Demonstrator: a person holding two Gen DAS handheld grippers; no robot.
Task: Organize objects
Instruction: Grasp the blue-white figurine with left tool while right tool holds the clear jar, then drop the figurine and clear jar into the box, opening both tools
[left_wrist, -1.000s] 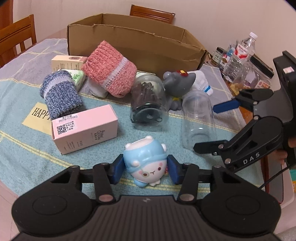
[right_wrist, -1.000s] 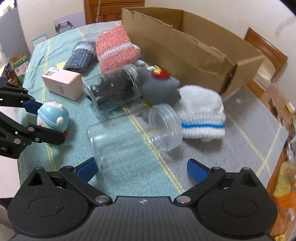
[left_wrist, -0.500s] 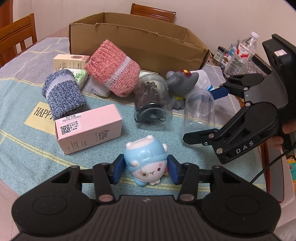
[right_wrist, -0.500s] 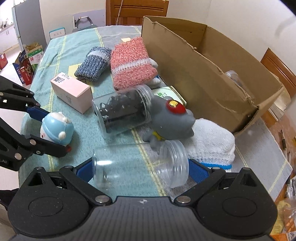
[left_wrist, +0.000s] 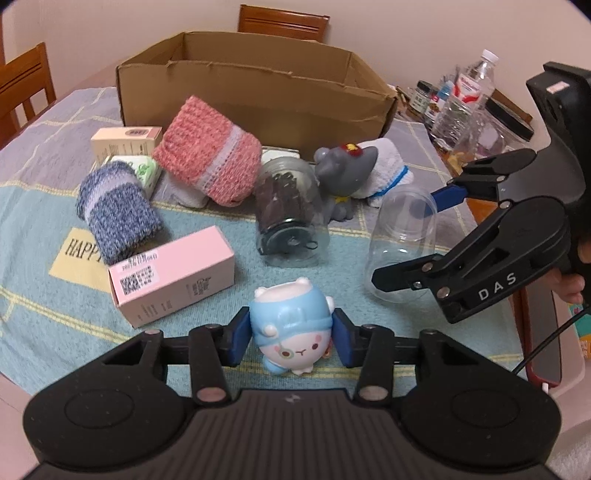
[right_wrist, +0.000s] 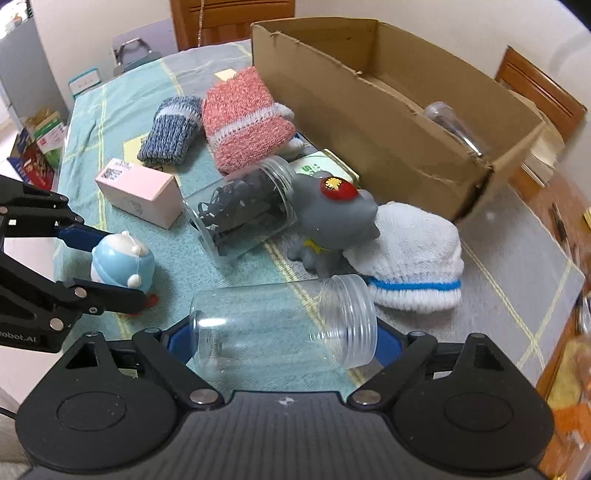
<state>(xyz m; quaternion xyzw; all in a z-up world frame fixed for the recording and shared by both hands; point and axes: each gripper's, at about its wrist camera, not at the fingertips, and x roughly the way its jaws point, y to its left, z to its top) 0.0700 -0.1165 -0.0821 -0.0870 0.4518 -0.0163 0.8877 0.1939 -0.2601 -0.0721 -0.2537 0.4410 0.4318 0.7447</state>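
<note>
1. My left gripper is clamped on the small blue figurine, one blue pad on each side of its round head. The toy stands upright on the tablecloth facing my camera, so a side squeeze gets the widest, firmest part.

2. My right gripper is closing its jaws around the empty clear jar. The jar is between the pads; its wall blurs the contact, so I can't say for sure they are pressing yet, and I treat it as not gripped.

3. The empty jar lies on its side at the near edge of the table, just in front of the white sock and the grey toy. Its long axis runs across my right camera view, from finger to finger, threaded open mouth toward the right pad and closed base toward the left. I judge that means an end-to-end hold, which suits a smooth round body that would roll out of a side pinch.

4. The second jar, filled with dark pieces, also lies on its side, its mouth toward the grey toy.

5. The cardboard box stands open at the far side, and it looks like the place for both pieces. Another clear container already lies inside it.

6. The pink carton and the rolled socks wait on the cloth.
</note>
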